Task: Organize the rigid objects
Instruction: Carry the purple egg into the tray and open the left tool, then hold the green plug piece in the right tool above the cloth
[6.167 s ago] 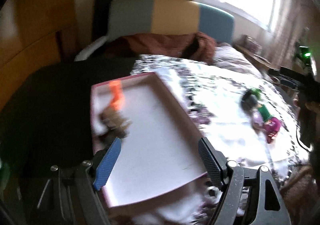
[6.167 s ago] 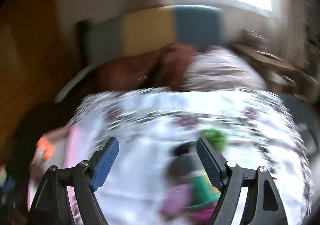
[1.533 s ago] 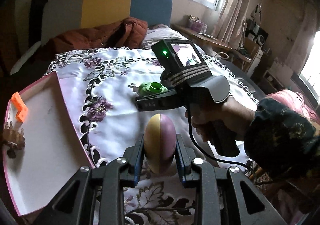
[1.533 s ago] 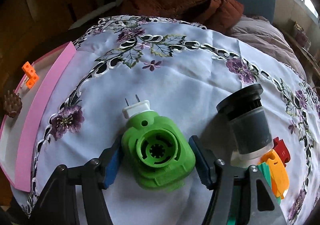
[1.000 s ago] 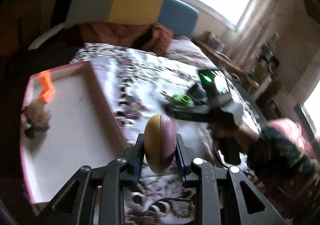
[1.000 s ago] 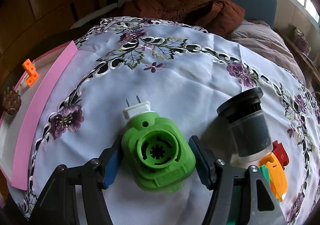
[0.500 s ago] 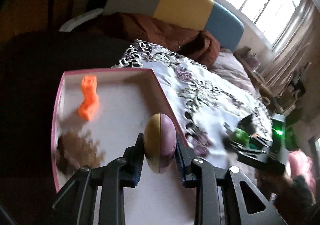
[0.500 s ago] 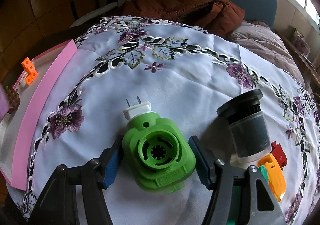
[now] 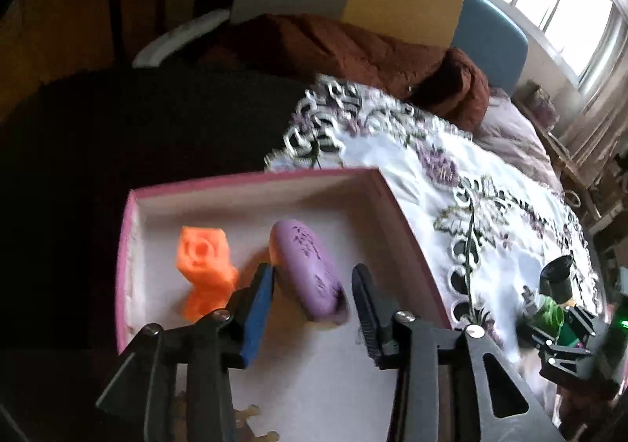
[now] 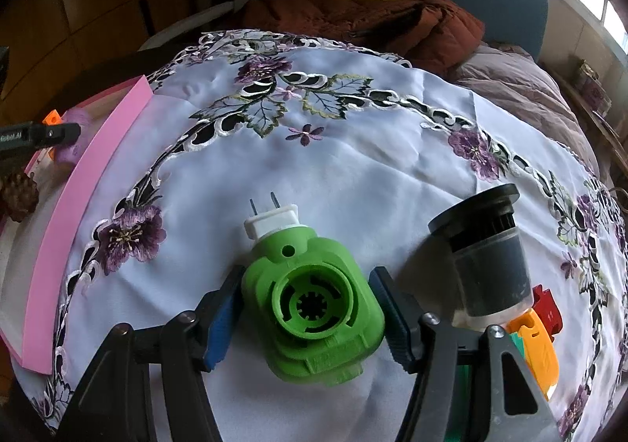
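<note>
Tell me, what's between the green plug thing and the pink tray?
Only bare flowered tablecloth. In the right wrist view, nothing sits on the stretch from the green plug across to the pink tray wall.

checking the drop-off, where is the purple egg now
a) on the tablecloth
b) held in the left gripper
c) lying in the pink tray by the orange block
c: the purple egg lies in the pink tray beside the orange block, with the left gripper open around it.

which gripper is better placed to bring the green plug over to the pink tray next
Right. The right gripper is closed around the green plug on the tablecloth; the left gripper is open over the pink tray, beside the purple egg.
</note>
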The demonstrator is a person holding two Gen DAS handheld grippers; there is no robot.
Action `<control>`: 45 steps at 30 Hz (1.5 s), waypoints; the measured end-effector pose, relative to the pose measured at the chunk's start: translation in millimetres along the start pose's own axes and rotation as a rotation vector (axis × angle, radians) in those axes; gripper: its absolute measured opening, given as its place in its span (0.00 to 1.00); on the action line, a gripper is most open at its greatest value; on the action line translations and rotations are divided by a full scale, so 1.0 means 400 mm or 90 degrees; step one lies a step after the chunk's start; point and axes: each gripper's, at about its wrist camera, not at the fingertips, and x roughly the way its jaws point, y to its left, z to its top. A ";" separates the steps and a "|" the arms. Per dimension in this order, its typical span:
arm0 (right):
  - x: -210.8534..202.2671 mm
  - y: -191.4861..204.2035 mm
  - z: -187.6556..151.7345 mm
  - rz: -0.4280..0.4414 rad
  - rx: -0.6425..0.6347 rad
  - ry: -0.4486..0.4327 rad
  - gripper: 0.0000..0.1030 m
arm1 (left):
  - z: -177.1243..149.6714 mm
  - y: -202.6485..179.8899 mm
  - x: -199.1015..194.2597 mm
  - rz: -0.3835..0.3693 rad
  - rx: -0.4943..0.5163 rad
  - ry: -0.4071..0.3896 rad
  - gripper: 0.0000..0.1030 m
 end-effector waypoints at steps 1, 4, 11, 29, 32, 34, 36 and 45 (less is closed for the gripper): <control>0.000 0.000 0.000 0.000 0.000 0.000 0.62 | 0.002 0.003 -0.016 -0.001 0.002 -0.008 0.42; 0.000 0.000 -0.001 -0.001 0.000 0.000 0.62 | -0.003 0.001 -0.059 0.005 0.005 -0.035 0.47; 0.001 0.001 0.001 -0.004 -0.003 -0.003 0.62 | -0.101 -0.051 -0.182 0.039 0.038 -0.081 0.48; -0.006 0.012 -0.003 -0.022 -0.017 -0.012 0.62 | -0.303 -0.134 -0.326 0.057 0.090 -0.134 0.55; -0.005 0.013 -0.003 -0.025 -0.019 -0.014 0.62 | -0.310 -0.125 -0.323 0.056 0.078 -0.126 0.55; -0.006 0.015 -0.003 -0.027 -0.021 -0.015 0.62 | -0.314 -0.119 -0.326 0.056 0.070 -0.130 0.55; -0.008 0.020 -0.003 -0.029 -0.026 -0.016 0.59 | -0.320 -0.117 -0.327 0.057 0.072 -0.128 0.55; -0.011 0.032 -0.005 -0.049 -0.040 -0.021 0.59 | -0.335 -0.113 -0.336 0.064 0.071 -0.125 0.57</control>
